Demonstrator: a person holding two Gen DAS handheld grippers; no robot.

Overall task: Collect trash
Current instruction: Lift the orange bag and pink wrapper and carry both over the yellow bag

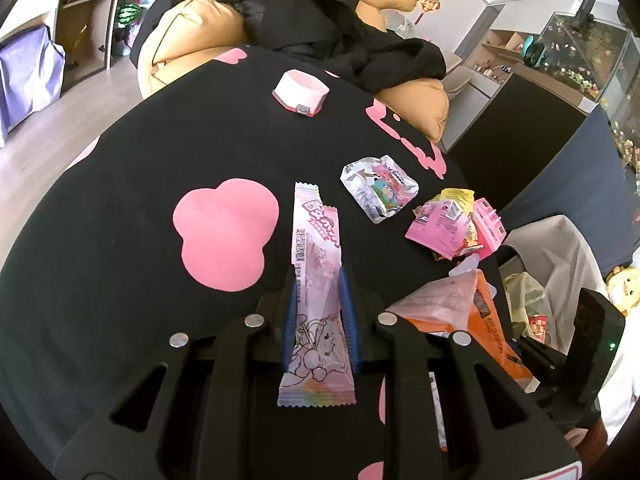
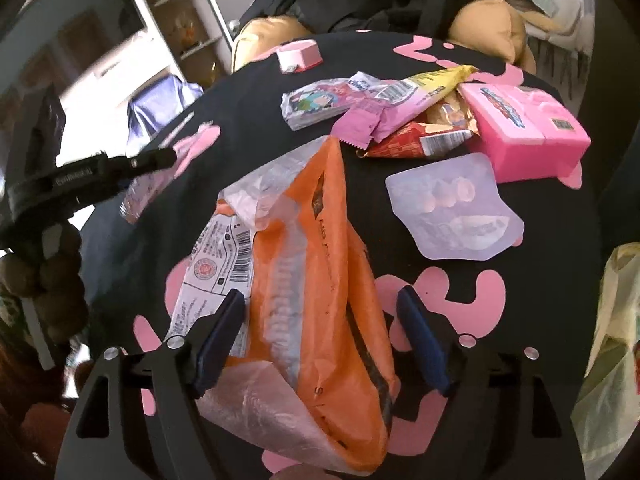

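My left gripper (image 1: 318,280) straddles a long pink candy wrapper (image 1: 316,252) lying on the black cloth with pink blobs (image 1: 120,200); the blue pads stand at its edges, and whether they pinch it is unclear. My right gripper (image 2: 320,304) is open around an orange plastic package (image 2: 316,264) with a clear film end; the left pad touches it, the right pad stands apart. More trash lies beyond: a silver cartoon wrapper (image 1: 378,188), a pink-yellow wrapper pile (image 1: 452,224), a pink box (image 2: 528,132), a clear blister tray (image 2: 452,208).
A white-lined trash bin (image 1: 556,264) with rubbish inside stands at the table's right edge. A pink-white tape roll (image 1: 302,90) sits at the far side. A tan sofa with black clothing (image 1: 320,20) lies behind. The left gripper's body (image 2: 92,172) shows at the right view's left.
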